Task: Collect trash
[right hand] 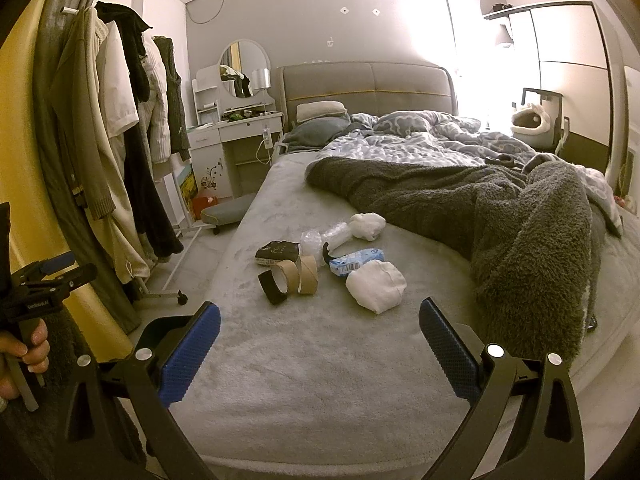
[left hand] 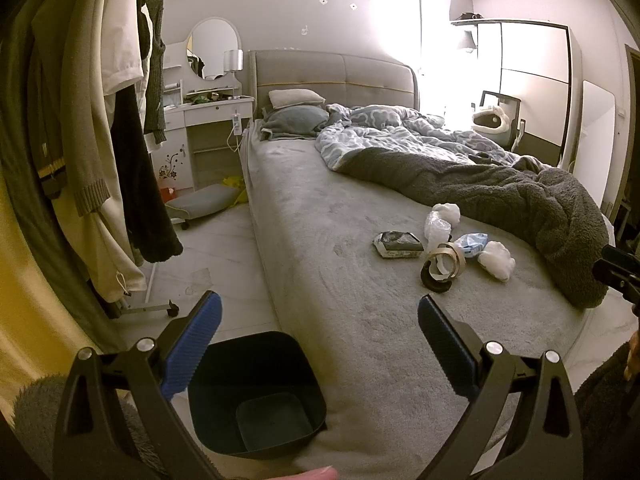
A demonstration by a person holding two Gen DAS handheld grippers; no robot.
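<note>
Bedroom with a big grey bed (right hand: 320,360) taking up most of both views, a rumpled dark fleece blanket (right hand: 500,216) and a blue patterned duvet (right hand: 420,140) pushed toward the far side, and a clothes rack (right hand: 120,140) plus a white vanity desk (right hand: 236,132) along the left wall. The trash is all in one little heap on the bare part of the mattress: two cardboard tape cores (right hand: 298,274) leaning together, a black strap-like piece (right hand: 272,290) just beside them, a dark crumpled packet (right hand: 278,253), some clear plastic wrap (right hand: 316,240), a blue-and-white wrapper (right hand: 356,262), and two white wads, one near (right hand: 376,286) and one further back (right hand: 368,226). A dark bin (left hand: 256,392) sits on the floor right against the near corner of the bed, nothing visible inside. The left gripper (left hand: 320,344) hangs over the bin and bed edge with its blue pads spread wide, holding nothing. The right gripper (right hand: 320,344) is also spread wide apart and empty, hovering over the mattress short of the heap.
</note>
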